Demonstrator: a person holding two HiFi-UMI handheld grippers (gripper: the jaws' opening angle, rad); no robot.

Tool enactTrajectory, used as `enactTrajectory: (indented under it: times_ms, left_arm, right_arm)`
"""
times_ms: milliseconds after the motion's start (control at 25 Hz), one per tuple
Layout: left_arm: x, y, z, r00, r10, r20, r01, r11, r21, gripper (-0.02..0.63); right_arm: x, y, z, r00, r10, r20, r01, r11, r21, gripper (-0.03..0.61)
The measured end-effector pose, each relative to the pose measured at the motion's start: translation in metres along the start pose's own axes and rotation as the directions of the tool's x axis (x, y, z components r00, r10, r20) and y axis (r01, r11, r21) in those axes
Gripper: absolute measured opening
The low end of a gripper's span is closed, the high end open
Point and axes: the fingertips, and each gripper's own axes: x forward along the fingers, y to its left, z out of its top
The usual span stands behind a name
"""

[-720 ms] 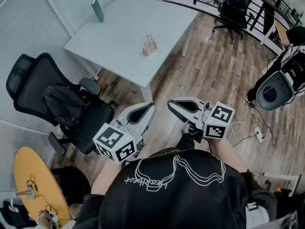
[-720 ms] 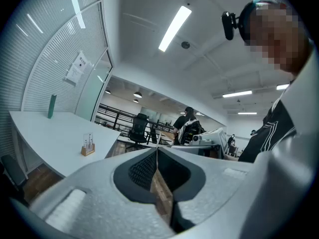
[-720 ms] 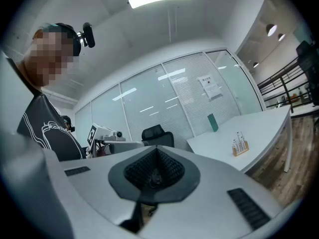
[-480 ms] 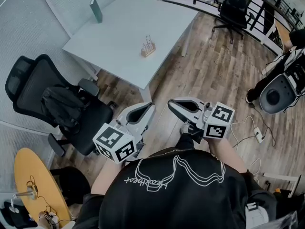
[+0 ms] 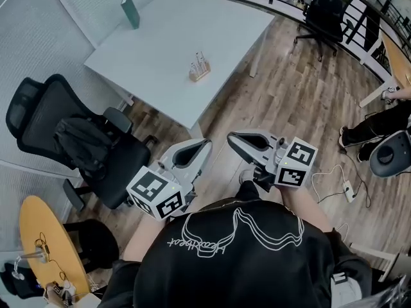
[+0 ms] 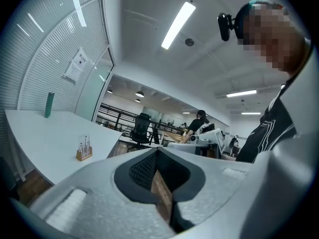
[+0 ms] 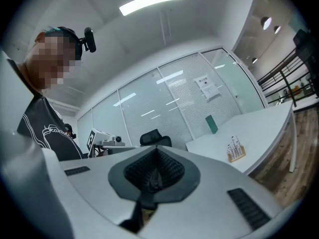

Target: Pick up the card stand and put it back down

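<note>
The card stand [image 5: 199, 67] is a small wooden base with clear upright cards, standing near the front edge of the white table [image 5: 160, 50]. It shows small in the left gripper view [image 6: 84, 148] and in the right gripper view [image 7: 236, 150]. Both grippers are held close to the person's chest, well short of the table and above the wooden floor. My left gripper [image 5: 199, 147] is shut with nothing in it, and so is my right gripper [image 5: 235, 140]. Their jaws point inward toward each other.
A green box [image 5: 130, 11] stands at the table's far left. A black office chair [image 5: 77, 140] with a bag on it is left of the grippers. Another chair [image 5: 324, 11] stands by the railing. A person [image 5: 385, 117] and a cable [image 5: 340, 178] are at the right.
The view has shifted slightly; the card stand sits a little lower in the picture. The person at the right has moved away from the round seat. Both grippers stay shut and in place.
</note>
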Motion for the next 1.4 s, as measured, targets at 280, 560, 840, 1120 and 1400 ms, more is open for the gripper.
enactTrajectory:
  times_ms: [280,560,840,1120,1400]
  left_arm:
    - [0.057,0.034,0.008,0.996,0.088,0.022,-0.087,0.995,-0.038,0.014]
    - [0.118,0.065,0.022,0.983,0.176,0.046,-0.173,0.983,-0.054,0.014]
    - [0.171,0.084,0.027,0.963,0.259,0.069,-0.254,0.964,-0.072,0.014]
    - [0.19,0.113,0.026,0.956,0.282,0.083,-0.272,0.956,-0.113,0.014]
    - [0.209,0.165,0.018,0.954,0.297,0.051,-0.286,0.946,-0.154,0.014]
  right_arm:
    - [-0.004,-0.063,0.025,0.997,0.068,-0.032,-0.068,0.998,-0.016,0.008]
    - [-0.006,-0.129,0.049,0.988,0.138,-0.072,-0.139,0.99,-0.004,0.009]
    - [-0.02,-0.194,0.06,0.979,0.166,-0.116,-0.164,0.986,0.024,0.009]
    - [-0.008,-0.233,0.059,0.971,0.17,-0.171,-0.168,0.985,0.026,0.009]
    - [0.024,-0.273,0.055,0.963,0.194,-0.186,-0.181,0.98,0.085,0.009]
